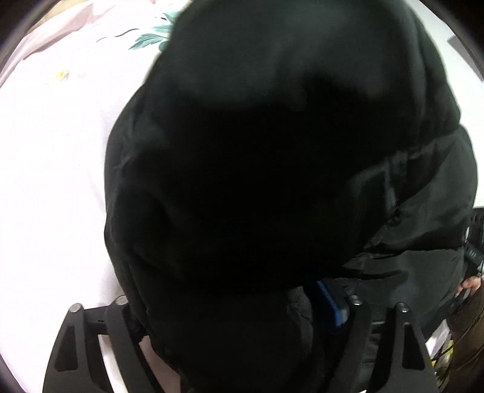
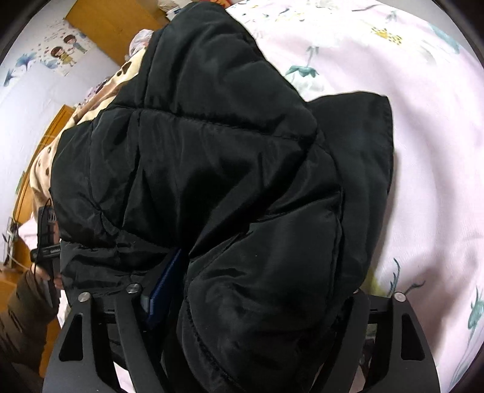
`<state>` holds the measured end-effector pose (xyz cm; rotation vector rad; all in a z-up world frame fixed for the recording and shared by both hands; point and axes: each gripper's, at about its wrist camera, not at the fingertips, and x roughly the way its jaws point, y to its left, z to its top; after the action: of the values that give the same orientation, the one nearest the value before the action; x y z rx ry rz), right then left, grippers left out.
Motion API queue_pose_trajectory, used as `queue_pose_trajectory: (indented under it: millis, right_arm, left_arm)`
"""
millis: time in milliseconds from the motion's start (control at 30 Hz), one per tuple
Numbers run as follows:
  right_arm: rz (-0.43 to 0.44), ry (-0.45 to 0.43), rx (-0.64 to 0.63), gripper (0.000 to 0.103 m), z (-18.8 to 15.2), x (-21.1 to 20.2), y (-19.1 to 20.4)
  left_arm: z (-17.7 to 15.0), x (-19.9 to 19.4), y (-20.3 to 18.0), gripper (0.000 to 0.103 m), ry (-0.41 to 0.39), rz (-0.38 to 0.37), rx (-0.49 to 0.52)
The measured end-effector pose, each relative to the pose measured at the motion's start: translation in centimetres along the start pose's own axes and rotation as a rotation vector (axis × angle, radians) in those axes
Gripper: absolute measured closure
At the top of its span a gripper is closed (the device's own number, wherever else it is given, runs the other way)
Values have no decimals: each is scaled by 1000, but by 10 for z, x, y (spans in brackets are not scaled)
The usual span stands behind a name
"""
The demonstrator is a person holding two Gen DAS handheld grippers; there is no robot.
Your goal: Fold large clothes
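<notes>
A black quilted puffer jacket point(image 2: 217, 169) is bunched over a pink floral bedsheet point(image 2: 423, 151). It fills most of the left wrist view point(image 1: 272, 166), dark and close. My right gripper point(image 2: 242, 302) is shut on a thick fold of the jacket; a blue pad point(image 2: 165, 287) shows at its left finger. My left gripper point(image 1: 242, 308) is also shut on jacket fabric, with a blue pad point(image 1: 332, 305) at its right finger. The fingertips of both are hidden by cloth. The left gripper also shows at the left edge of the right wrist view point(image 2: 48, 241).
The pink sheet point(image 1: 54, 181) spreads left of the jacket. A beige spotted garment point(image 2: 90, 99) lies behind the jacket. A wooden headboard or cabinet point(image 2: 99, 27) and a wall with stickers stand at the far left. A person's hand point(image 1: 472, 284) shows at the right edge.
</notes>
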<state>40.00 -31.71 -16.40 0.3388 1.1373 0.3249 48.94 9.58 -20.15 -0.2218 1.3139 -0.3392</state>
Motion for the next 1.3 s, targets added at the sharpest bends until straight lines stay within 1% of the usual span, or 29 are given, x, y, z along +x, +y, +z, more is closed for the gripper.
queue_pose_trajectory:
  millis: [33, 67, 100, 167, 233, 300, 333, 400, 467, 533, 633, 700, 867, 900, 933, 967, 1067, 1133, 1167, 1200, 1233, 1267, 1300]
  right_arm:
    - [1, -5, 1, 38, -1, -2, 2]
    - [-3, -13, 1, 43, 5, 1, 7]
    - [-17, -28, -12, 48, 3, -4, 11]
    - [-26, -51, -35, 55, -1, -13, 18]
    - [-28, -55, -27, 58, -4, -14, 21]
    - [-44, -69, -25, 65, -8, -17, 25]
    - [-54, -79, -39, 67, -7, -19, 30]
    - [-58, -112, -56, 73, -5, -31, 39]
    - [-49, -142, -61, 74, -7, -42, 47]
    - [-23, -174, -60, 75, -12, -53, 56]
    - [31, -210, -46, 75, -14, -69, 61]
    - [63, -235, -47, 75, -15, -78, 68]
    - [124, -275, -47, 76, -23, -92, 79]
    - [138, -284, -48, 76, -24, -94, 85]
    - [146, -291, -55, 76, -28, -96, 90]
    - [142, -298, -54, 76, -30, -96, 88]
    - [174, -322, -84, 76, -38, -96, 109]
    - [191, -327, -100, 76, -35, -91, 122]
    - [196, -327, -109, 76, -35, -88, 129]
    - [202, -325, -116, 76, -34, -82, 138]
    - [205, -322, -123, 76, -30, -75, 143]
    - [211, -315, -131, 76, -30, -67, 151]
    - [214, -308, -136, 76, -21, -55, 161]
  left_arm:
    - [-1, -3, -1, 40, -8, -13, 1]
    - [-2, -7, -1, 48, -14, -44, -2]
    - [-3, -12, -3, 52, -20, -53, -31]
    - [-5, -16, -7, 56, -26, -30, -21]
    - [-8, -22, -10, 62, -37, -24, -35]
    - [-10, -29, -10, 67, -61, -28, -49]
    - [-12, -35, -13, 70, -73, -10, -33]
    - [-17, -50, -19, 72, -103, 0, -17]
    - [-24, -67, -23, 73, -132, -14, -26]
    - [-26, -79, -21, 74, -158, -34, -32]
    - [-26, -93, -14, 74, -194, -41, -29]
    - [-39, -107, -19, 74, -222, -47, -22]
    - [-49, -145, -15, 74, -307, -61, -18]
    - [-54, -153, -10, 74, -320, -56, -10]
    - [-46, -152, 4, 74, -330, -47, -4]
    - [-45, -158, 10, 74, -338, -41, -1]
    - [-58, -180, 22, 74, -380, -24, -10]
    - [-78, -191, 33, 74, -396, -17, -28]
    - [-88, -192, 28, 74, -399, -6, -33]
    - [-105, -203, 12, 74, -401, 9, -39]
    - [-117, -208, 6, 74, -400, 24, -43]
    - [-120, -206, 13, 74, -399, 31, -58]
    - [-120, -207, 19, 74, -394, 35, -69]
